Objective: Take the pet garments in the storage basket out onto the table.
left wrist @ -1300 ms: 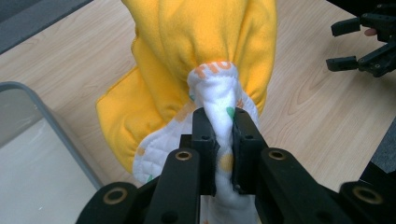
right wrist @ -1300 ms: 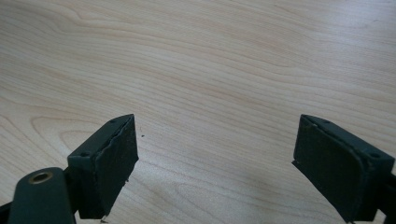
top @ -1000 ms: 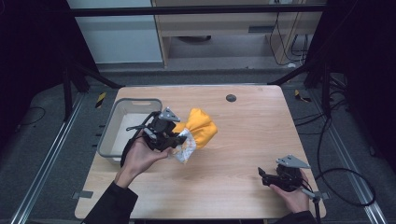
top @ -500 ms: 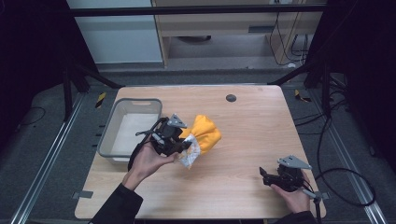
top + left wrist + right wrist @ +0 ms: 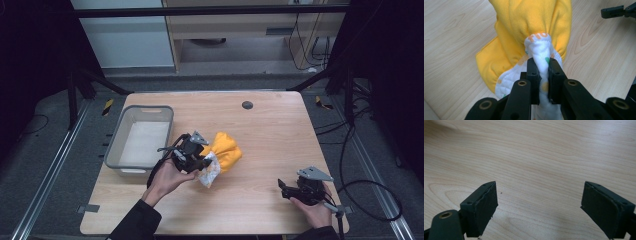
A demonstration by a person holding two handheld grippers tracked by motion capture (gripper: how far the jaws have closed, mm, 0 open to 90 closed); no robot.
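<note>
Fingers, left: we see the left gripper [image 5: 541, 66] clenched on a narrow fold of the white quilted lining of the yellow cloth [image 5: 531, 27]; one of its fingers [image 5: 533, 75] presses the fold from each side, and the fold stands up between them.
Fingers, right: the right gripper [image 5: 540, 205] is released, jaws wide apart, nothing between them, over bare wood near the front right of the counter [image 5: 280, 125].
Cloth position: in the high view the yellow cloth [image 5: 225, 150] lies bunched near the middle of the counter, just right of the grey bin [image 5: 117, 145], with the left gripper [image 5: 192, 152] at its near-left edge. We cannot tell whether any of it is lifted off the wood.
Risk 1, slip: we judge the hold thin. Only the lining edge is pinched, so a quick pull could draw the fold out of the fingers and drop the bundle.
Risk 2, drag: most of the cloth trails beyond the grasp. If carried low toward the bin it could catch on the rim and hang half outside.
Risk 3, unfolding: the bundle is loose, so a lift may let it open and swing.
Risk 4, no backup: the right gripper [image 5: 300, 190] is well apart from the cloth and could not catch a slip.
</note>
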